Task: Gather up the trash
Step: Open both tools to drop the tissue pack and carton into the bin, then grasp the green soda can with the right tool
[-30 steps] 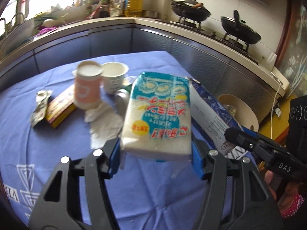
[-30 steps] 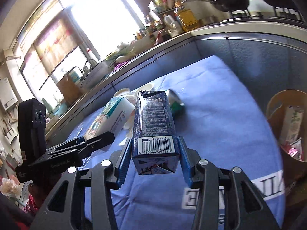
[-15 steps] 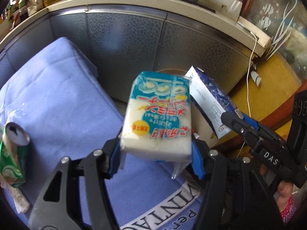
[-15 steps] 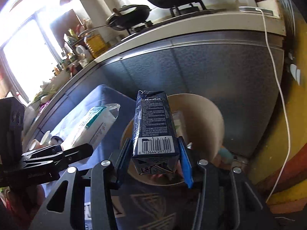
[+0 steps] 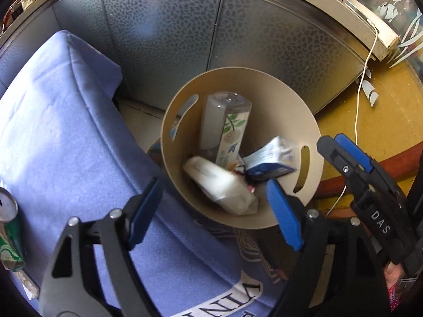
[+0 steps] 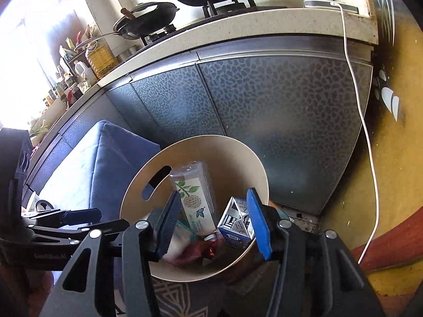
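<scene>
trash for this task already sits in the beige bin (image 5: 277,100) on the floor between the blue-covered table (image 5: 66,145) and the grey cabinet doors (image 5: 238,26). from the left wrist, the left gripper (image 5: 214,206) hangs over the bin's near rim, its jaws opening and nothing between the blue pads; below them a white wrapped pack (image 5: 219,182) lies slanted in the bin, a dark blue carton (image 5: 269,162) lies to its right, and a tall clear tube with a leaf label (image 5: 224,126) leans against the far wall. the right gripper (image 5: 343,153) reaches in from the right edge of this view, above the bin's slotted side. a green can (image 5: 8,232) stays on the table at the left, so collecting looks unfinished. from the right wrist, the right gripper (image 6: 211,224) is also over the bin (image 6: 238,153), jaws opening and empty, with the carton (image 6: 235,224) lying beneath its right pad and the tube (image 6: 195,198) behind. to do the release well, i'd let both jaws spread fully before lifting, rise straight so no pad clips the rim or drags a wrapper out, then swing back over the table towards the can.
</scene>
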Available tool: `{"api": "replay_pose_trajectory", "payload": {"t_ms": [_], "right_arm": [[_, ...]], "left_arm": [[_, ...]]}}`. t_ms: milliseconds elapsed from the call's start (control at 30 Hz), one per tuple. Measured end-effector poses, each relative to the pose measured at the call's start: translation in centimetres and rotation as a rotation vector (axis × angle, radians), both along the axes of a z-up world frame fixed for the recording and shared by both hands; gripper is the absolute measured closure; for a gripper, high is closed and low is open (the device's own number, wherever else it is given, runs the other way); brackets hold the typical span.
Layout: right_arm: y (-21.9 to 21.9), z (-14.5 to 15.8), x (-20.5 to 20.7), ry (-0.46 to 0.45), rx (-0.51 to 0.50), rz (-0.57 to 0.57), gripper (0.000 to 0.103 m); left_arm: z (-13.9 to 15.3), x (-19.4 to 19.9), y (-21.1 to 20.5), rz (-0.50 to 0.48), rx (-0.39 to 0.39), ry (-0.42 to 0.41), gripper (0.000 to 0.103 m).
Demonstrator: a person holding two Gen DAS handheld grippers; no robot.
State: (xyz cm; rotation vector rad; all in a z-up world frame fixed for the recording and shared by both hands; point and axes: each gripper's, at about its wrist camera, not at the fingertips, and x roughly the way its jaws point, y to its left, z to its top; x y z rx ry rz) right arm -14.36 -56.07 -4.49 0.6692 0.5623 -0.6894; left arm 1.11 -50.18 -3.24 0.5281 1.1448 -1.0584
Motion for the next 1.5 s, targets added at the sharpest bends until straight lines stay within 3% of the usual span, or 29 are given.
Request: {"api": "replay_pose_trajectory", "payload": {"t_ms": [133, 367, 667, 967, 1100, 1167, 1267, 1500], "right_arm": [[0.7, 0.5, -0.4, -0.053, -0.016, -0.007, 0.050], [3.3, 1.9, 1.6, -0.109, -0.025, 0.067, 0.050], [10.2, 3.1, 6.7, -0.120, -0.018, 0.270, 0.050], [18.2, 3.8, 13.9, -0.096, 0.014, 0.537, 0.050], [19.5, 4.2, 17.4, -0.140, 0.142, 0.609, 0.050], [19.5, 4.0, 19.0, -0.163, 0.234, 0.629, 0.050], [18.9, 2.9, 20.7, -0.181, 0.395, 0.631, 0.050], [18.0, 0.6, 22.7, -0.171, 0.593, 0.588, 0.050]], "left_arm": [[0.8, -0.1, 1.8, 0.007, -0.043, -0.023, 0.025], [2.5, -0.6, 8.5, 0.082, -0.144, -0.169, 0.025], [2.5, 1.5, 21.5, 0.335, -0.208, -0.273, 0.025], [1.2, 5.5, 32.7, 0.633, -0.201, -0.261, 0.025], [1.1, 7.5, 34.8, 0.694, -0.208, -0.245, 0.025], [1.1, 8.2, 34.9, 0.698, -0.208, -0.243, 0.020], [1.1, 9.0, 34.3, 0.690, -0.209, -0.244, 0.019], [0.3, 10.1, 32.6, 0.646, -0.184, -0.250, 0.019]]}}
